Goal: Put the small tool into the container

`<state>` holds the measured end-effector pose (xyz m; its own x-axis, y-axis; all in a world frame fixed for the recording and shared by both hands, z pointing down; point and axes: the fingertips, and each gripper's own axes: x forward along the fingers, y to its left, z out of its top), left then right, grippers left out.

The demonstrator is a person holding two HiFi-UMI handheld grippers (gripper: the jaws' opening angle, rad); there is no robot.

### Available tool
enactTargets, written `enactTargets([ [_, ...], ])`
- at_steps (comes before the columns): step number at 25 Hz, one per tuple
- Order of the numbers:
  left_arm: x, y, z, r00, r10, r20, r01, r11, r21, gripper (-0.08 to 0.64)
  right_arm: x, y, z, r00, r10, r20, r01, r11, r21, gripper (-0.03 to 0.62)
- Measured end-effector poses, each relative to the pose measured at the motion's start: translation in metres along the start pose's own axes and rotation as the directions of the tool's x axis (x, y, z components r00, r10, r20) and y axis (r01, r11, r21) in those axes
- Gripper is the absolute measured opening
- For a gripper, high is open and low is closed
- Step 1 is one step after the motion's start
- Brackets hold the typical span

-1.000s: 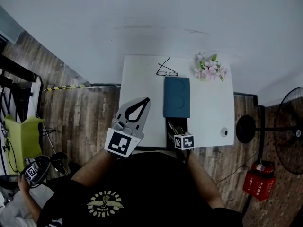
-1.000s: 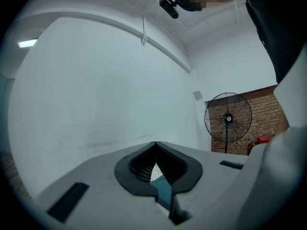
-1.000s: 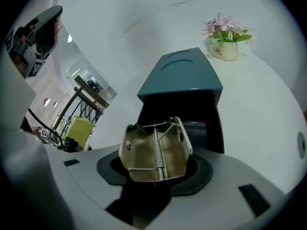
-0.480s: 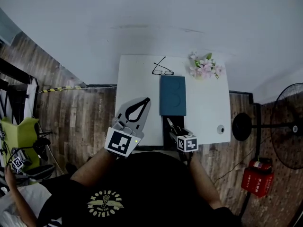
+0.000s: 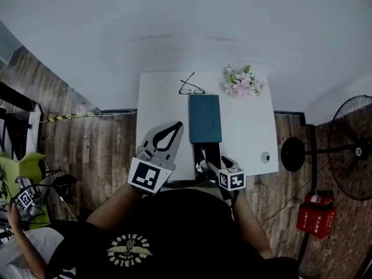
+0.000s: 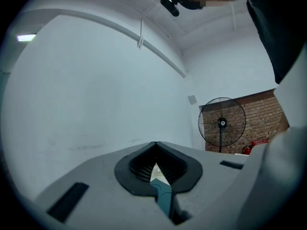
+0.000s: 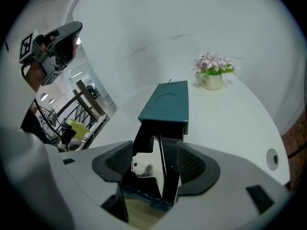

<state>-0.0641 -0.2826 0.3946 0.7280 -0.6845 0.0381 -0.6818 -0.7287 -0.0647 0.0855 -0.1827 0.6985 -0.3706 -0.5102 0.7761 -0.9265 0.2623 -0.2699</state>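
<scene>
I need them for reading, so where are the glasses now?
In the head view, the glasses lie at the far edge of the white table, just beyond the teal container and left of the flowers.

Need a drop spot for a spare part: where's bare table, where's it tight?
Free: left strip of the table, between its edge and the teal box, nearer than the glasses; the right side, between box, flower pot and round fitting. Tight: near centre, where the black drawer stands pulled out.
</scene>
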Motion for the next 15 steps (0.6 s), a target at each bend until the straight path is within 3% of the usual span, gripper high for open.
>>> enactTargets([
  [9,0.009,-0.016,0.003,1.000,0.007,0.009,-0.007,0.999,-0.032,0.006,-0.047,0.019,0.051,0.976,0.085,0.202,-0.072,0.995,-0.070,0.270],
  [12,0.014,-0.019,0.006,1.000,0.021,0.012,-0.021,0.998,-0.056,0.006,-0.063,0.022,0.067,0.957,0.108,0.269,-0.072,0.988,-0.139,0.210],
  [14,0.018,-0.022,0.006,0.999,0.030,0.013,-0.029,0.997,-0.077,0.006,-0.077,0.019,0.080,0.937,0.105,0.334,-0.051,0.985,-0.164,0.142],
  [15,0.020,-0.024,0.005,0.999,0.033,0.010,-0.032,0.996,-0.089,0.006,-0.086,0.016,0.088,0.921,0.097,0.377,-0.034,0.985,-0.170,0.076],
])
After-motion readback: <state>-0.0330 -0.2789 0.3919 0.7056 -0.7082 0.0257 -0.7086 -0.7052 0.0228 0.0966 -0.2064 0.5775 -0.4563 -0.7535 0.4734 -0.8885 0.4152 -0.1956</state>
